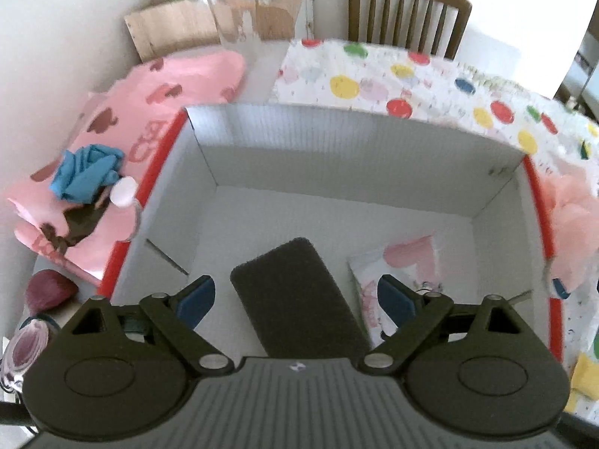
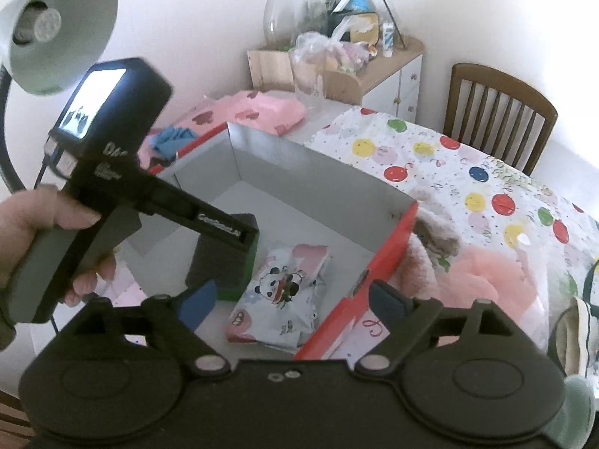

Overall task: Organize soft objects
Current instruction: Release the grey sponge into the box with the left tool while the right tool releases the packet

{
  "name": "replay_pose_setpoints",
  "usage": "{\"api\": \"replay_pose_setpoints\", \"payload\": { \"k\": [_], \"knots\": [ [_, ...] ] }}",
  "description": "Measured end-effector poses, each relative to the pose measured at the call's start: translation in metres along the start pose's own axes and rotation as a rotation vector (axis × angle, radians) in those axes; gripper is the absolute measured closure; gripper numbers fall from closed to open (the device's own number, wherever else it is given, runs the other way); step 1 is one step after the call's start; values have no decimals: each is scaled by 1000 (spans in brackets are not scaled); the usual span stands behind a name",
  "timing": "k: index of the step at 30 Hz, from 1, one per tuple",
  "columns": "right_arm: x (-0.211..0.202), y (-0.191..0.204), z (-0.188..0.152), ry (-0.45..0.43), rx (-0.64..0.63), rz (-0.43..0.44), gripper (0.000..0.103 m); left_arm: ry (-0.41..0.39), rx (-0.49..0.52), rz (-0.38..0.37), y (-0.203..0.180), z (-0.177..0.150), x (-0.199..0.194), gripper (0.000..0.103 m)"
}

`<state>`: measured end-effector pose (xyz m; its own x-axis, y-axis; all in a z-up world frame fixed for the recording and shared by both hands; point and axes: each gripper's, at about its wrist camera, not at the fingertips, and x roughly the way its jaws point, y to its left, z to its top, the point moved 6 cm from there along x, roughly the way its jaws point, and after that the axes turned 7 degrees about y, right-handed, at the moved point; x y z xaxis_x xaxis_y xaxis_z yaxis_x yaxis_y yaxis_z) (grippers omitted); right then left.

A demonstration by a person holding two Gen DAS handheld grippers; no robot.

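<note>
Both the left gripper (image 1: 295, 295) and right gripper (image 2: 292, 299) are spread and hold nothing; reaching for the pink fluffy item (image 2: 498, 280), a finger may catch the box (image 2: 389, 258) wall

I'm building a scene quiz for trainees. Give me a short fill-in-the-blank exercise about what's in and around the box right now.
1. The dark sponge lies ____ the box.
2. The packet beside it shows a cartoon ____.
3. The blue gloves rest on a ____ cloth outside the box.
4. The left gripper above the sponge is ____.

Missing words: inside; panda; pink; open
</note>
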<state>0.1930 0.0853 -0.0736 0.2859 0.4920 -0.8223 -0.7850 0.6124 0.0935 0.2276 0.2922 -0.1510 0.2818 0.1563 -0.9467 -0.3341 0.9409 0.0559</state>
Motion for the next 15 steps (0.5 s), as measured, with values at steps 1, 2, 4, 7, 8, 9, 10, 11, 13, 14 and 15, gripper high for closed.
{"api": "replay_pose_setpoints", "payload": {
  "k": [1,2,4,7,8,9,10,11,13,14,15],
  "knots": [
    [-6,-2,-2,-9,7,7,13,-16,-9,1,1,-2,-5,9],
    [-12,-3,-4,-18,12,14,12,-37,-15,0,0,-4,-11,9],
    [-24,-6,-8,-36,17,21,10,-65,-14,6,-2,-9,-22,9],
    [-43,-11,-15,-66,15,22,6,-116,-11,5,-7,-16,-42,9],
    [-50,-13,-17,-76,20,20,5,-130,-11,4,-9,-18,-48,9],
    [-56,-15,-20,-83,26,25,5,-144,-10,1,-11,-20,-55,9],
    [-61,-17,-22,-89,31,32,5,-157,-5,-4,-14,-23,-62,9],
    [-66,-19,-24,-96,35,34,4,-170,0,-8,-16,-26,-68,9],
    [-78,-23,-30,-117,40,28,3,-201,9,-19,-22,-32,-81,9],
    [-83,-25,-32,-127,43,26,3,-215,13,-21,-25,-35,-88,9],
    [-89,-28,-35,-140,50,20,3,-228,13,-24,-28,-38,-94,9]
  ]
}}
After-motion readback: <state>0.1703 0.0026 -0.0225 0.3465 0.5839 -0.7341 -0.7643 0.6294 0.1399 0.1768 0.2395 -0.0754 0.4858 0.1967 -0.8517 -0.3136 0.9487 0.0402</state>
